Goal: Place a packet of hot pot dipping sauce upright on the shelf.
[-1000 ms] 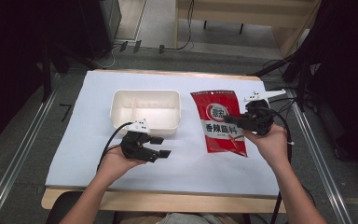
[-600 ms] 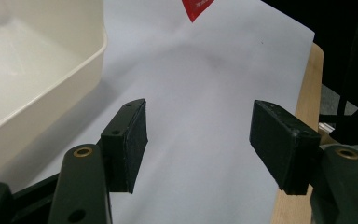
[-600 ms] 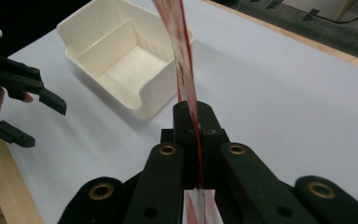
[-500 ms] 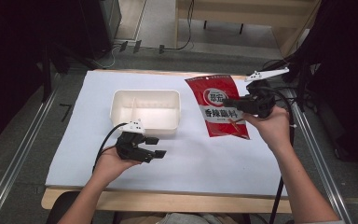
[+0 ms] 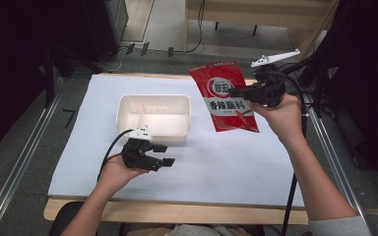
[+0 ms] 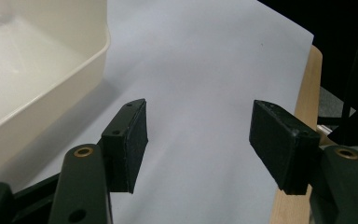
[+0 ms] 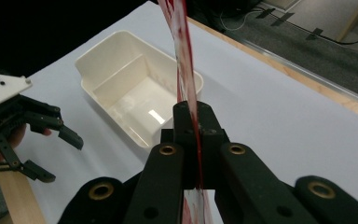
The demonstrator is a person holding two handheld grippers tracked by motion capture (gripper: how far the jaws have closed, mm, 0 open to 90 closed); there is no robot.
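A red seasoning packet (image 5: 225,96) with white print hangs in the air over the table's right side, tilted. My right gripper (image 5: 240,92) is shut on its right edge; in the right gripper view the packet (image 7: 182,56) runs edge-on up from between the closed jaws. A white plastic tub (image 5: 153,118) with a divider sits on the white sheet, left of the packet, and appears below it as tub (image 7: 135,88). My left gripper (image 5: 163,155) rests low near the tub's front edge, open, with nothing between its pads (image 6: 131,140).
The white sheet (image 5: 216,162) covers most of the wooden table (image 5: 177,211). The tub's corner (image 6: 37,70) lies just left of the left gripper. Cables trail from both grippers. Metal rails run along both table sides, and dark space surrounds them.
My right gripper has lifted the red packet off the sheet and carried it up and away toward the far right. The left gripper has barely moved.
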